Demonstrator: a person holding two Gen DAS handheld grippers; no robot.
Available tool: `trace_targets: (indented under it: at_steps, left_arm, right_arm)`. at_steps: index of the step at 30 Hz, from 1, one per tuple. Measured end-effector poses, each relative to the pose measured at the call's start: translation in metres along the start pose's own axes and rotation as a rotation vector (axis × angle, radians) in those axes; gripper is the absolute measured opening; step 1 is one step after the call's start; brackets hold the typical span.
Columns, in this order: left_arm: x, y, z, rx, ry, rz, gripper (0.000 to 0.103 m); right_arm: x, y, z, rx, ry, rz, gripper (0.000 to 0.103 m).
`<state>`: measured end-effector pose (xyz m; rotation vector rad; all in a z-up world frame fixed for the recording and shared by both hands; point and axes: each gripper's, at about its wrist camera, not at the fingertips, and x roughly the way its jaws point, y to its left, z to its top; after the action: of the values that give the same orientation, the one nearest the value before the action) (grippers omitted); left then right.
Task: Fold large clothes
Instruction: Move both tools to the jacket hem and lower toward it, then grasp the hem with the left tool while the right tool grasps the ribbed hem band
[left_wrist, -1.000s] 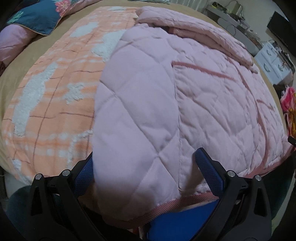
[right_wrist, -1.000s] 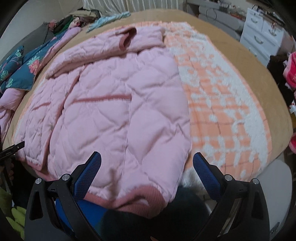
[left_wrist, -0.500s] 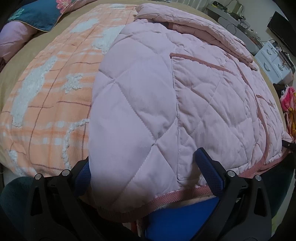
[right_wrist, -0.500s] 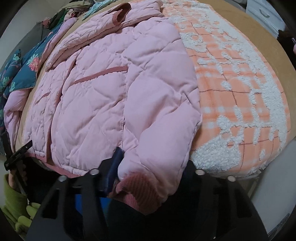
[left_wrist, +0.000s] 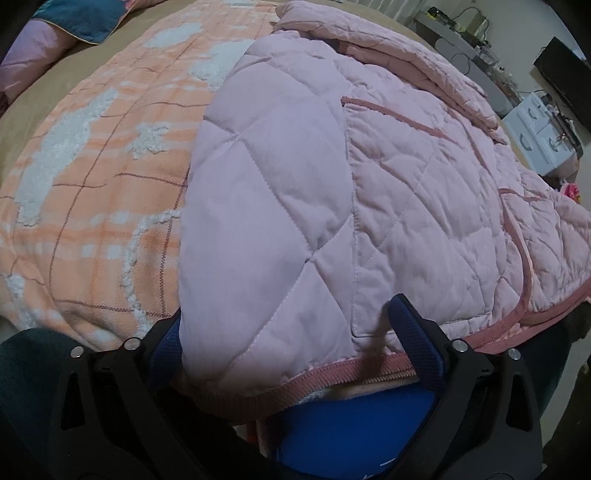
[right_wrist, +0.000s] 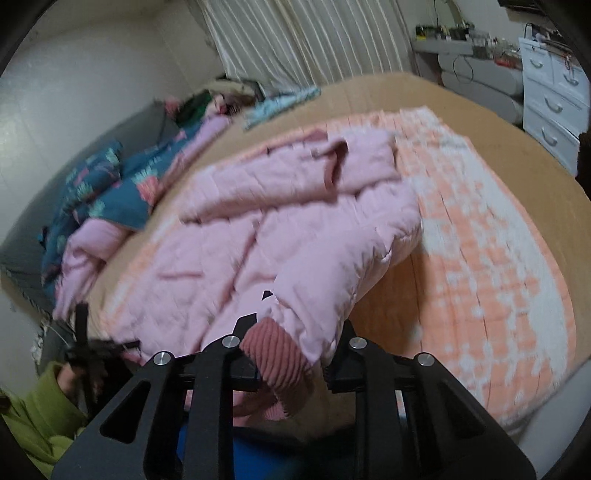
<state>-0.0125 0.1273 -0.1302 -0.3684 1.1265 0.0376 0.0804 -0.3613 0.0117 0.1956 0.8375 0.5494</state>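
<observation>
Sleeve (right_wrist: 343, 266) of the pink quilted jacket (left_wrist: 369, 192) hangs lifted off the orange plaid blanket (right_wrist: 480, 258), its ribbed cuff (right_wrist: 275, 354) clamped in the right tongs (right_wrist: 291, 354), whose jaws have just been closing. Left tongs (left_wrist: 291, 339) stand apart, closing slightly, the jacket's hem (left_wrist: 332, 373) between them.

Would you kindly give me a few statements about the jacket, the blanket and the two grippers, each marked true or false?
1. The right gripper is shut on the pink quilted jacket's ribbed cuff. True.
2. The left gripper has its jaws clamped tight. False: they stand wide apart either side of the hem.
3. The jacket lies on an orange plaid blanket. True.
4. The jacket is blue. False: it is pink.
</observation>
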Motion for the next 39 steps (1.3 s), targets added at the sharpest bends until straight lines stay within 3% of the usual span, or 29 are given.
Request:
trace_targets:
  at_steps: [2, 3, 5, 8, 27, 39]
  left_arm:
    - [-0.004, -0.001, -0.001, 0.009, -0.008, -0.017, 0.062]
    - [-0.007, -0.002, 0.000, 0.014, -0.017, -0.023, 0.054]
    - [-0.014, -0.004, 0.001, 0.021, -0.043, -0.027, 0.024]
    - [-0.031, -0.008, 0.009, 0.039, -0.100, -0.054, 0.012]
    - [-0.104, -0.052, 0.096, 0.115, -0.363, -0.140, 0.008]
    - [-0.131, -0.073, 0.132, 0.145, -0.452, -0.149, 0.008]
  right_arm:
    - [0.000, 0.001, 0.008, 0.010, -0.018, 0.007, 0.021]
    - [0.001, 0.002, 0.010, 0.015, -0.025, 0.010, 0.021]
    - [0.001, 0.002, 0.013, 0.020, -0.040, 0.015, 0.021]
    - [0.002, 0.000, 0.016, 0.032, -0.054, 0.022, 0.021]
    - [-0.008, -0.015, 0.045, 0.118, -0.158, 0.038, 0.019]
    - [-0.015, -0.017, 0.077, 0.136, -0.207, 0.038, 0.018]
